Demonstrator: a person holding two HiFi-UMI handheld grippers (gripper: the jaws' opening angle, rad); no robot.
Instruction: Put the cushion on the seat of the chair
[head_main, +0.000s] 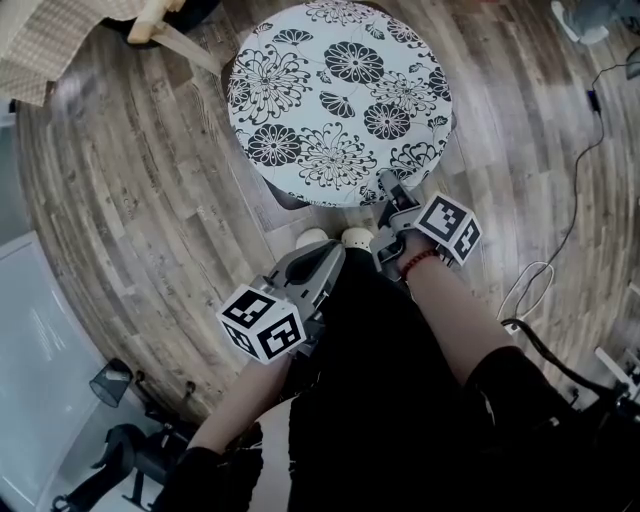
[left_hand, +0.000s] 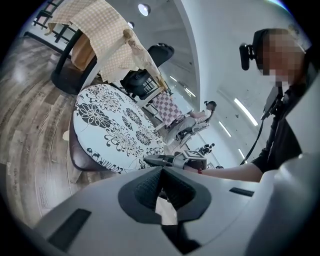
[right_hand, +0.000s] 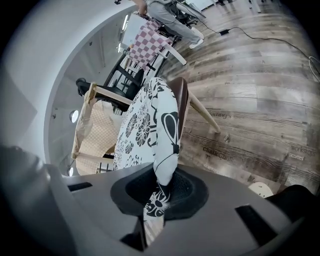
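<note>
The round white cushion (head_main: 340, 100) with black flowers lies over the brown chair seat (head_main: 285, 197), whose rim shows beneath its near edge. My right gripper (head_main: 392, 190) is shut on the cushion's near rim. In the right gripper view a fold of the cushion (right_hand: 150, 125) runs down between the pads of the right gripper (right_hand: 160, 192), with the seat (right_hand: 182, 100) behind it. My left gripper (head_main: 325, 255) hangs lower and to the left, off the cushion, with nothing in it. In the left gripper view the left gripper (left_hand: 161, 170) has its pads together, and the cushion (left_hand: 115, 125) lies ahead.
A chair draped in beige checked cloth (head_main: 50, 40) stands at the far left, one wooden leg (head_main: 190, 48) reaching toward the cushion. A cable (head_main: 580, 150) trails over the wood floor at the right. The person's shoes (head_main: 312, 238) sit just below the seat. A black stand (head_main: 120, 450) is at the lower left.
</note>
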